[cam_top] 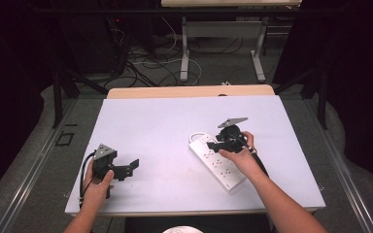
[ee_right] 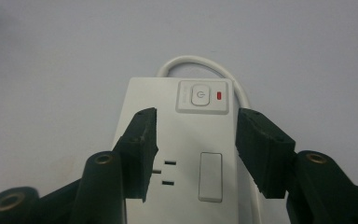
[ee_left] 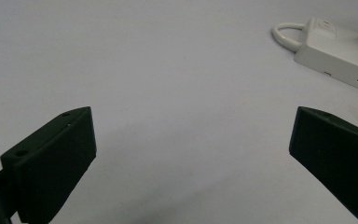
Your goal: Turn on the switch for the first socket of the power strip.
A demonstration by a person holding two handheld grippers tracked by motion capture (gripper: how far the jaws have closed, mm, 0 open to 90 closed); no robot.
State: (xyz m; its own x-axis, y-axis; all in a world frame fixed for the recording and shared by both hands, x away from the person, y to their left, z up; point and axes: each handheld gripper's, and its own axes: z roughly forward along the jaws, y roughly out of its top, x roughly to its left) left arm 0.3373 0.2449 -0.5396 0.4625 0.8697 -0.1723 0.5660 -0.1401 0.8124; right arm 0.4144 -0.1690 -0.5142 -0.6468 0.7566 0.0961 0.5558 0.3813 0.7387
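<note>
1. A white power strip (cam_top: 217, 161) was seen lying flat on the white table (cam_top: 155, 126), on the right half of it, set at a slant.
2. In the right gripper view, the strip's end with the round button (ee_right: 199, 96) and a small red light (ee_right: 220, 96) was shown pointing away from the camera.
3. A white cord (ee_right: 200, 63) was looped out from that end and curved down the strip's right side.
4. The right gripper (ee_right: 196, 140) was held over the button end of the strip by the person's right hand (cam_top: 245, 158).
5. Its jaws were spread part way, one over each long edge of the strip. Whether the left jaw touched the strip could not be told, and no squeeze on it was seen.
6. Two plug holes (ee_right: 168, 172) and a covered slot (ee_right: 210, 176) were seen between the jaws.
7. The left gripper (cam_top: 126, 169) was held low over the table's left part by the left hand (cam_top: 98, 187), well apart from the strip.
8. Its jaws were spread wide, and nothing was found between them but bare table.
9. In the left gripper view, the strip (ee_left: 340, 51) was seen far off at the top right.
</note>
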